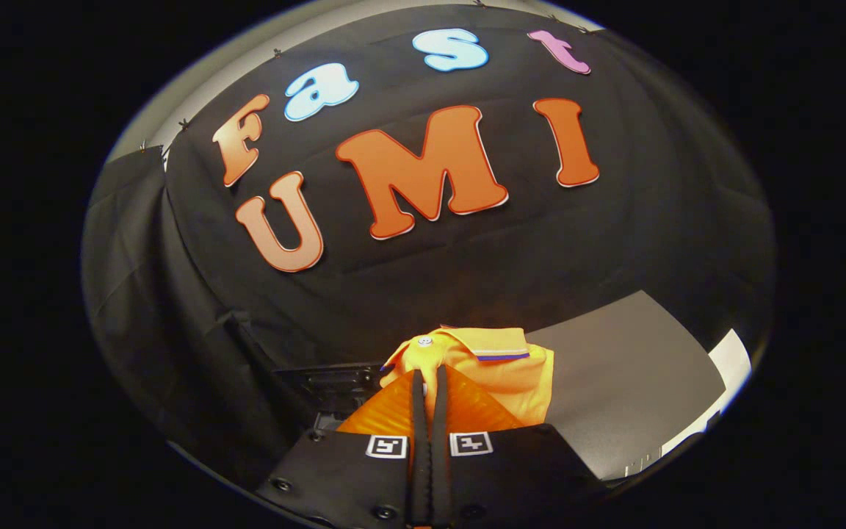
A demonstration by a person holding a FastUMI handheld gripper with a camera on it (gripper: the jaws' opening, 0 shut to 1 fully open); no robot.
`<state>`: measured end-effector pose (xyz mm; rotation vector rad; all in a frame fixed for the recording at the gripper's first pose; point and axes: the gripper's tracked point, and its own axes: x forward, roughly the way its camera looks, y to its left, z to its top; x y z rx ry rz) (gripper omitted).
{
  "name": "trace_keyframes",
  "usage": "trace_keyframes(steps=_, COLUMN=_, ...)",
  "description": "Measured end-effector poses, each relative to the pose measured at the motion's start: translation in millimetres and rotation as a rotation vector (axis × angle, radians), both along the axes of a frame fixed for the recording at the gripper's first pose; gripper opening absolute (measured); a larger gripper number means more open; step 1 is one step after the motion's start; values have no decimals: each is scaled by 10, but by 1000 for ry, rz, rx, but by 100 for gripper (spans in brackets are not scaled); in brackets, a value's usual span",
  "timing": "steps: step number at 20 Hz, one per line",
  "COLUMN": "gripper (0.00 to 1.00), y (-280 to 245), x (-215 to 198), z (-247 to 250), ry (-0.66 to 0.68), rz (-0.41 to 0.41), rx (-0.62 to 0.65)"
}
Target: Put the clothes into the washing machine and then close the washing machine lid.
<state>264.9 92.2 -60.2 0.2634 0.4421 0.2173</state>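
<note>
Black cloth drapes the back and left of the booth, hanging in soft folds behind everything else. Below it, to the right, a grey desk [628, 367] slopes away, with a white sheet or panel [731, 360] lying at its far right corner.

An orange polo shirt [511, 375] hangs just ahead of the jaws, bunched up, with its collar uppermost. The collar band runs roughly crosswise, from a small pale button [424, 341] at the left end to a striped trim at the right, where a dark blue line edges the fold. Below the collar the fabric falls toward the jaws, so the garment's long axis runs roughly up and down, collar away from the camera and body toward it. The lower part of the shirt drops behind the gripper's body and cannot be followed.

The gripper [429, 386] has its jaws drawn narrow, with only a thin slit between the two fingers. The fingertips [418, 382] reach up into the shirt's cloth just under the button, and fabric seems pinched in the slit, the shirt lifted off the desk.

Left of the shirt, and beyond the fingers, a dark recessed part [331, 386] with a few fittings shows against the cloth; whether it belongs to the washing machine cannot be told.
</note>
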Motion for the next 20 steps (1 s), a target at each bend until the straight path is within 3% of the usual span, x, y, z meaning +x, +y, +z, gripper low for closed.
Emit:
trace_keyframes(steps=9, gripper=8, y=1119, x=-252, z=265, ry=-52, rz=149, rx=30)
trace_keyframes(steps=20, gripper=8, y=2207, x=-312, z=-692, ry=87, rz=282, rx=72)
